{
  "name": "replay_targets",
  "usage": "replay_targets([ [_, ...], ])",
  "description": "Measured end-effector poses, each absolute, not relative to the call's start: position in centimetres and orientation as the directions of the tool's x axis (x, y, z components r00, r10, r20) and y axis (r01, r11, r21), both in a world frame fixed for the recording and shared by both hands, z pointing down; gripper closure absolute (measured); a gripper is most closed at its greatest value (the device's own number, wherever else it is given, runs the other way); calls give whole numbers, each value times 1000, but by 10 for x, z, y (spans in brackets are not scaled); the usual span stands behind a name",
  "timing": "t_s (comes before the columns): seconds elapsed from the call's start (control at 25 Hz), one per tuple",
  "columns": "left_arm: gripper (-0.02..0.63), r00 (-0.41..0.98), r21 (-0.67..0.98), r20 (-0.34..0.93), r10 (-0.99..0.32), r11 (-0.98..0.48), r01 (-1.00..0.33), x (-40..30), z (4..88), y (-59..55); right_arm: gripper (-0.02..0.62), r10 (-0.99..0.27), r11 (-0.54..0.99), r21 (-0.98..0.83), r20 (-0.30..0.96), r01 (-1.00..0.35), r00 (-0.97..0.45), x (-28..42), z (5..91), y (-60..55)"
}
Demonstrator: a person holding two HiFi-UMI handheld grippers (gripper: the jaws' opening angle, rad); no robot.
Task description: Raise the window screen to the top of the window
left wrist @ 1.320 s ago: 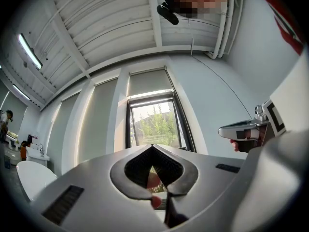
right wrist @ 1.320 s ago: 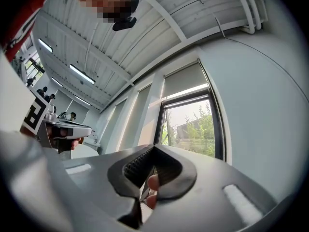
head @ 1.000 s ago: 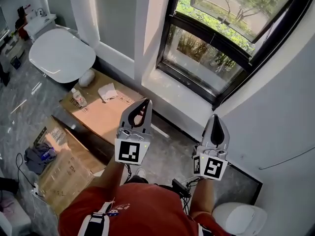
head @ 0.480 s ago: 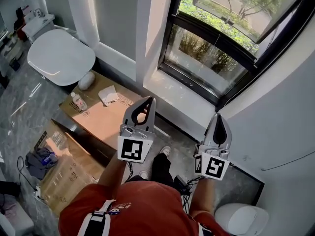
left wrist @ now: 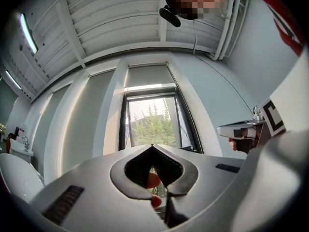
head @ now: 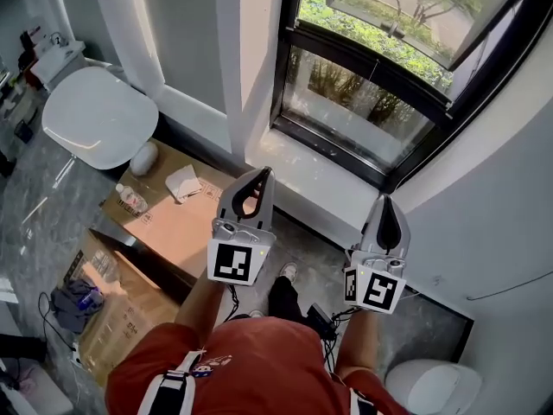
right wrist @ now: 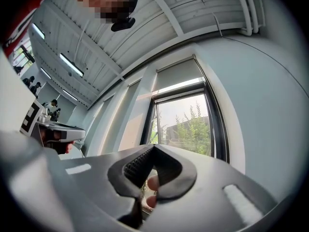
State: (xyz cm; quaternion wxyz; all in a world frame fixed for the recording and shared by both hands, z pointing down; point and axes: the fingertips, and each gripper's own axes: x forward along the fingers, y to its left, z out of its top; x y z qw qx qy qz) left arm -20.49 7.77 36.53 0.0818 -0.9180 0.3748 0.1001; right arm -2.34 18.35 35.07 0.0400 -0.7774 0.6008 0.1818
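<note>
- The left gripper [head: 257,175] sits at lower centre of the head view. Its jaws are closed tip to tip, with nothing clamped between them.
- The right gripper [head: 386,201] is well to the right of it and slightly lower in the frame. Its jaws are also closed and hold nothing.
- Both point up and ahead toward the window [head: 371,93], which fills the upper right of the head view. Neither touches it, and the pale sill [head: 298,171] lies between the tips and the black frame.
- The window screen [left wrist: 147,76] shows only in the gripper views. It is a grey panel at upper centre of each, above the glass, with its bottom edge roughly level with the top of the black frame.
- I cannot make out a pull bar, cord or handle on that edge.
- At lower left of the head view, a cardboard box [head: 173,219] stands below the left gripper and clear of the route to the window.
- Judgement on the step: this looks like the reach toward the window, with no hold on the screen yet.
- Judgement on the next move: at least one gripper needs to part its jaws and go high up the window. It should close on the screen's bottom edge, or whatever works it, before lifting.
- The screen already looks high, so little travel may remain.
</note>
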Motion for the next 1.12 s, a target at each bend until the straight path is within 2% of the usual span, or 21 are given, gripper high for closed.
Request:
replay_targets([
  [0.4,601,747,-89,-216,-629,-749,-656,-115,360,18,586,-904,-317,97,-331,-944,270,62,353,128],
  [0.88,601,760,-92,-243,-603,-766,-637,-14,353,-52,586,-901,-322,72,-329,-944,283,154,358,66],
  [1.12,601,773,-81,-195,-604,-775,-627,18,362,-66,586,-898,-341,59,-315,-938,307,184,367,55],
])
